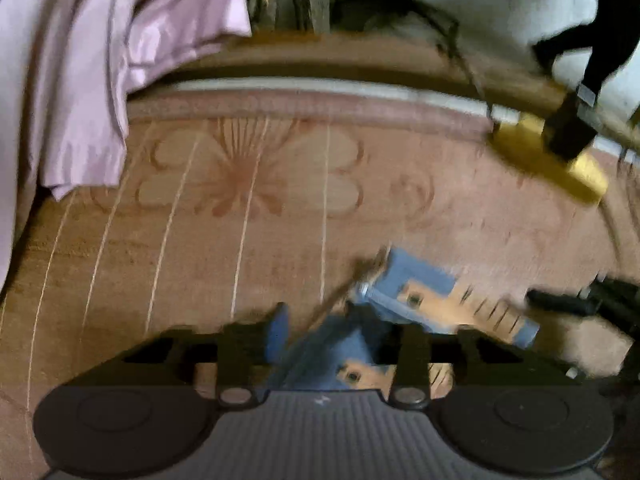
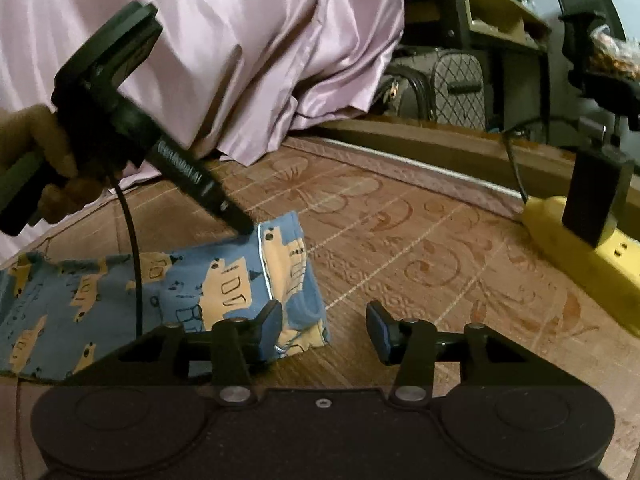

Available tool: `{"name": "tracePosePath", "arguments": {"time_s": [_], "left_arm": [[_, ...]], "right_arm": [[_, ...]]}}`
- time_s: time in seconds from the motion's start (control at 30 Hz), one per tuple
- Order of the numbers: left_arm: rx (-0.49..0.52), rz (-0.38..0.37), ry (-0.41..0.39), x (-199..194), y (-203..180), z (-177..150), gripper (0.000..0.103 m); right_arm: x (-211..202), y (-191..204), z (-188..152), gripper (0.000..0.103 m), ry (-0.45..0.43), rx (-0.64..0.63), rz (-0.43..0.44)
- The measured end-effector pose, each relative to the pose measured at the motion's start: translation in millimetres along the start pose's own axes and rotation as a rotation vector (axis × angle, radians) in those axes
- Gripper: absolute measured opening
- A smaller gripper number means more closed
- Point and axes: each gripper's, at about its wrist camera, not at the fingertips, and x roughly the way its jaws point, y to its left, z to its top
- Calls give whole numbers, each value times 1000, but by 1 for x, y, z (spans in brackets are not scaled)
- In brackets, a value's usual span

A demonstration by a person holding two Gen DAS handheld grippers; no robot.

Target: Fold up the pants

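Right tool (image 2: 324, 330) released, jaws wide, low centre of frame, left finger over the pants' (image 2: 224, 284) folded corner. Left tool (image 2: 244, 226) tip touches the pants' upper edge; grip state unclear. One pair, blue print, flat on the mat (image 2: 420, 264), long axis running left. Open mat to the right; one yellow power strip (image 2: 592, 248) at right edge.
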Motion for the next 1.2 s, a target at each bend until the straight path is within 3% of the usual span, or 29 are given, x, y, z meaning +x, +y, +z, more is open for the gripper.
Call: {"name": "tracePosePath", "arguments": {"time_s": [0.03, 0.23, 0.33, 0.4, 0.5, 0.6, 0.67, 0.73, 0.8, 0.93, 1.0, 1.1, 1.2], "left_arm": [[37, 43, 31, 5, -4, -1, 26], [131, 137, -3, 5, -20, -8, 31], [171, 173, -19, 3, -27, -9, 36], [157, 173, -37, 0, -28, -10, 38], [118, 161, -75, -7, -25, -11, 52], [46, 244, -88, -17, -21, -24, 52], [-73, 265, -146, -35, -10, -44, 53], [-180, 261, -195, -56, 3, -72, 61], [-235, 261, -194, -73, 17, -100, 73], [-280, 333, -158, -107, 37, -164, 79], [-307, 376, -176, -125, 48, -201, 91], [-360, 429, -194, -146, 59, -255, 95], [-395, 422, -174, -157, 71, -290, 95]], "right_arm": [[0, -1, -1, 49, 3, 7, 3], [3, -4, -1, 50, 21, 13, -44], [3, -6, -2, 60, 25, 16, -75], [0, -5, -2, 63, 1, 0, -100], [-3, 0, -1, 65, -28, -44, -116], [7, 6, -3, 68, 9, -112, -135], [8, 10, 0, 71, -11, -161, -165], [4, 15, 3, 71, -47, -197, -188], [-1, 21, 4, 81, -79, -230, -188], [-7, 41, -4, 94, -105, -303, -151], [-7, 57, -10, 102, -108, -362, -139], [-11, 83, -19, 102, -106, -432, -131], [-21, 111, -27, 102, -107, -465, -136]]}}
